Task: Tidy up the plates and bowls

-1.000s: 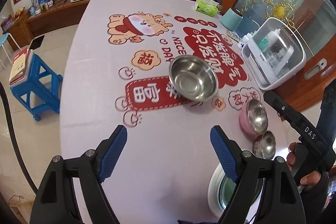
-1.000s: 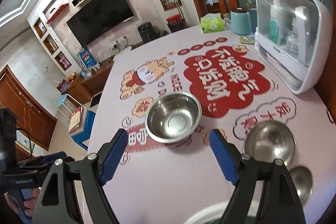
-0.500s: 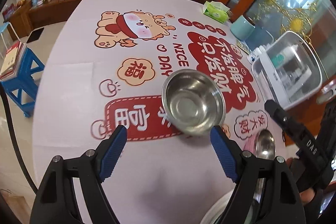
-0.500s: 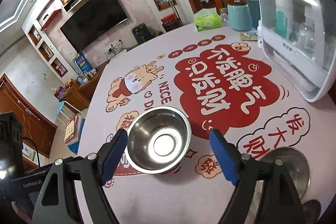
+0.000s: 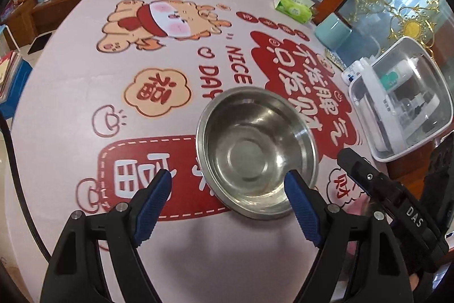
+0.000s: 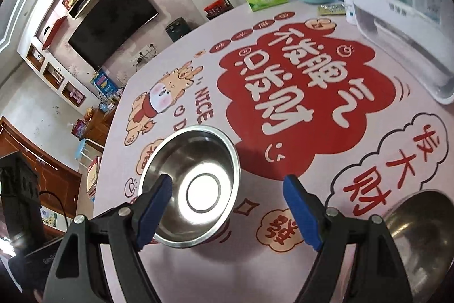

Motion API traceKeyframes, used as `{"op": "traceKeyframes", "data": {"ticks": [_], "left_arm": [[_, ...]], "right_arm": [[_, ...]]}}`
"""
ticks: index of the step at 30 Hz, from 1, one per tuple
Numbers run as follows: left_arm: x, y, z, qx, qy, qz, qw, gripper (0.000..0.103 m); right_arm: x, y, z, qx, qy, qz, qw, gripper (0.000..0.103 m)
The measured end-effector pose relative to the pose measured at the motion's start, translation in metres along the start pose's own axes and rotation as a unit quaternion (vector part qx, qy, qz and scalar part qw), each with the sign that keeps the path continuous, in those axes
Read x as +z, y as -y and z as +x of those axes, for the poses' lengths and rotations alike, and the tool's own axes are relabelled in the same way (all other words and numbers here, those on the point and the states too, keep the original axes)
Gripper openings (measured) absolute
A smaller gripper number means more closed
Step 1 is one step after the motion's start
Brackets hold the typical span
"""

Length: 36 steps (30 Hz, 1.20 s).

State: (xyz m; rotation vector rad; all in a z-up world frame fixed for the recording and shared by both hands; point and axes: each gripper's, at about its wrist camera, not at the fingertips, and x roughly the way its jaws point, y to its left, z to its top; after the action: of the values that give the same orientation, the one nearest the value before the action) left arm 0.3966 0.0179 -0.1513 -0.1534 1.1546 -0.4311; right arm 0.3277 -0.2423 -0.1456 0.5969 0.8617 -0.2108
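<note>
Reaching for the steel bowl [image 5: 256, 151] looks like the step in hand. Both grippers, left [image 5: 228, 202] and right [image 6: 227, 203], hang beside it, fingers spread wide, holding nothing. Next, one must straddle the bowl's rim and close.

A home living room: wall-mounted television [image 6: 112, 24], display shelves [image 6: 56, 67], and a cartoon-print tablecloth [image 5: 85, 93] covering the table.
</note>
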Motion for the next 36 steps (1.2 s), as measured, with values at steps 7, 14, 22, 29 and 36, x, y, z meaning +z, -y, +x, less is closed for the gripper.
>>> {"op": "traceKeyframes", "data": {"ticks": [7,14,22,29,36], "left_arm": [[-0.003,0.003,0.032,-0.009,-0.006,0.015,0.9998,0.080],[-0.006,-0.001,0.049,-0.018,-0.010,0.004,0.9998,0.064],[-0.008,-0.009,0.050,-0.025,-0.004,-0.011,0.9996,0.035],[-0.009,-0.011,0.046,-0.019,0.002,-0.008,0.9998,0.019],[-0.010,-0.014,0.037,-0.021,0.005,-0.012,0.9997,0.018]], "right_arm": [[-0.003,0.003,0.017,0.009,-0.016,-0.001,1.000,0.080],[-0.008,0.001,0.031,0.013,-0.033,-0.010,0.999,0.064],[-0.010,0.000,0.036,0.028,-0.044,-0.007,0.999,0.035],[-0.011,0.002,0.036,0.027,-0.045,0.000,0.999,0.025],[-0.012,0.004,0.030,0.033,-0.045,0.009,0.998,0.017]]}}
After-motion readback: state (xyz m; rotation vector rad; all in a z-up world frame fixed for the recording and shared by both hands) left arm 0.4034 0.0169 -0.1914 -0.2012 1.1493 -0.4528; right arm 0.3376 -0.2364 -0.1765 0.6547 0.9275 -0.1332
